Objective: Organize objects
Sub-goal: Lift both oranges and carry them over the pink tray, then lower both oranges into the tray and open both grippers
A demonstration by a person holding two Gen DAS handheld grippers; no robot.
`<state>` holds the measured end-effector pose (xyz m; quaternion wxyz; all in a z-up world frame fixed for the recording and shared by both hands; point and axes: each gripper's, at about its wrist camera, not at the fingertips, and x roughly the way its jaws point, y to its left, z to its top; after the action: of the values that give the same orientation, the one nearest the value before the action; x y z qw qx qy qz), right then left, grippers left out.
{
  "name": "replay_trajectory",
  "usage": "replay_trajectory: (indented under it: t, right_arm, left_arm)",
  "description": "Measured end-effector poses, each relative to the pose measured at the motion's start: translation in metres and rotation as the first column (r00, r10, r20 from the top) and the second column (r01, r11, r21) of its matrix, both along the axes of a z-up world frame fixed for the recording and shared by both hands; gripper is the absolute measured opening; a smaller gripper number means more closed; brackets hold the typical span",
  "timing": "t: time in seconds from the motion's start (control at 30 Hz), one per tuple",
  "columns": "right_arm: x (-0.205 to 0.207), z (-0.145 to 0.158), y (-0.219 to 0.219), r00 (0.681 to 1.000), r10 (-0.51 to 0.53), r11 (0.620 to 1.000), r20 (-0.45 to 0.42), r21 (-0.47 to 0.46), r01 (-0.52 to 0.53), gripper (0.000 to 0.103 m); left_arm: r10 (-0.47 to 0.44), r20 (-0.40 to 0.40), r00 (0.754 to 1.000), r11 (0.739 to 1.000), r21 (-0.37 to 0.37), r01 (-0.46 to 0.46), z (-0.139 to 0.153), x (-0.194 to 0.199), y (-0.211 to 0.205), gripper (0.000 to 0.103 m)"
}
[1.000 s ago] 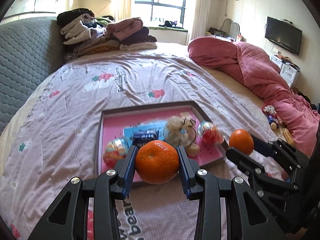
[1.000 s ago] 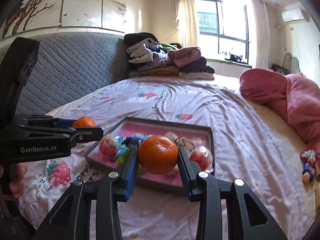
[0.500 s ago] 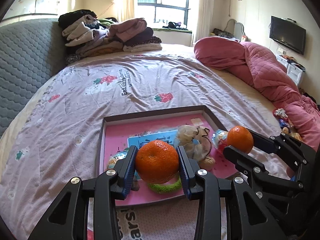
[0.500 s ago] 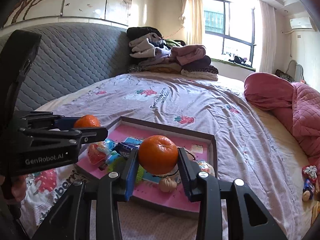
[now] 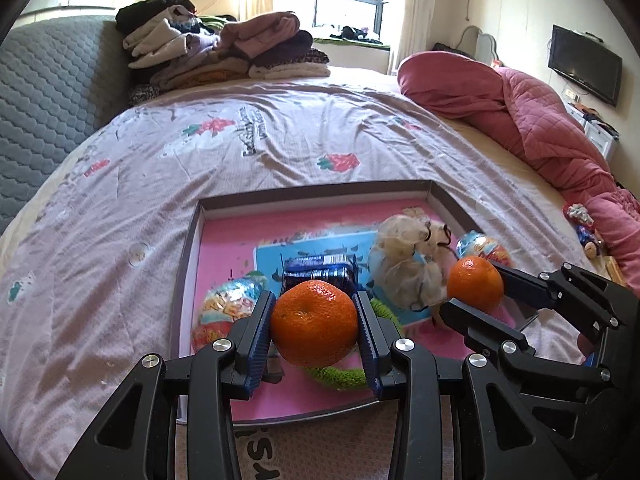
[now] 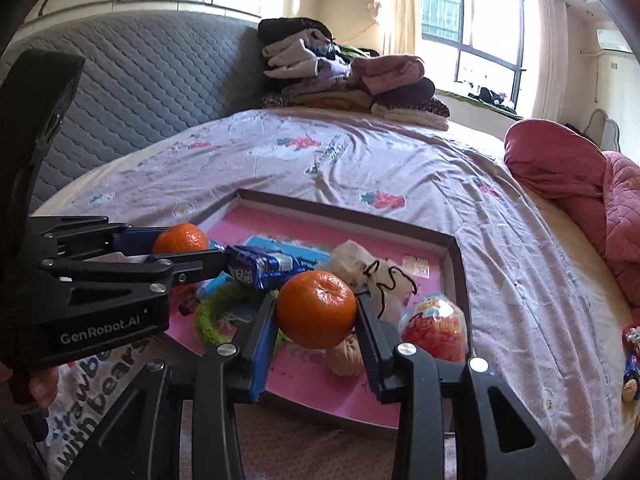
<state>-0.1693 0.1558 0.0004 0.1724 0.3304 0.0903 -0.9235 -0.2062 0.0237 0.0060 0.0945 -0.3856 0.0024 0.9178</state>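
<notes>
Each gripper holds a mandarin over a shallow pink tray [image 5: 224, 240] [image 6: 452, 248] with a grey rim, lying on the bed. My left gripper [image 5: 314, 330] [image 6: 188, 246] is shut on one orange mandarin [image 5: 314, 326] [image 6: 182, 238] above the tray's near left part. My right gripper [image 6: 316, 314] [image 5: 476, 290] is shut on a second mandarin [image 6: 316, 310] [image 5: 474, 288] above the tray's right side. Inside the tray lie a blue snack pack [image 5: 318, 270] [image 6: 260, 266], a green ring [image 5: 340, 376] [image 6: 218, 312], a pale drawstring pouch [image 5: 404, 268] [image 6: 372, 276] and two shiny wrapped sweets [image 5: 224, 308] [image 6: 436, 330].
A lilac strawberry-print sheet [image 5: 260, 132] covers the bed. Folded clothes [image 5: 224, 52] are stacked at the head end by the grey quilted headboard [image 6: 160, 92]. A pink quilt [image 5: 520, 120] lies bunched at the right, with small toys [image 5: 584, 232] beside it. A hand [image 6: 40, 384] grips the left tool.
Both grippers have come down and forward over the tray, each still shut on its mandarin. The tray now looks larger and nearer, and the green ring has come into view under them.
</notes>
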Motion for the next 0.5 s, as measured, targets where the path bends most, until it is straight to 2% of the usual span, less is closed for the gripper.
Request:
replay_trajectory:
  t: [0.2, 0.5]
  right_arm:
    - [-0.001, -0.009, -0.002, 1.0, 0.01, 1.0, 0.017, 0.013, -0.011, 0.039]
    - [-0.006, -0.025, -0.007, 0.999, 0.015, 0.999, 0.046, 0.052, -0.017, 0.039]
  left_arm:
    - [-0.006, 0.012, 1.0, 1.0, 0.013, 0.006, -0.013, -0.001, -0.002, 0.04]
    - [-0.023, 0.028, 0.999, 1.0, -0.012, 0.023, -0.028, -0.002, 0.005, 0.04]
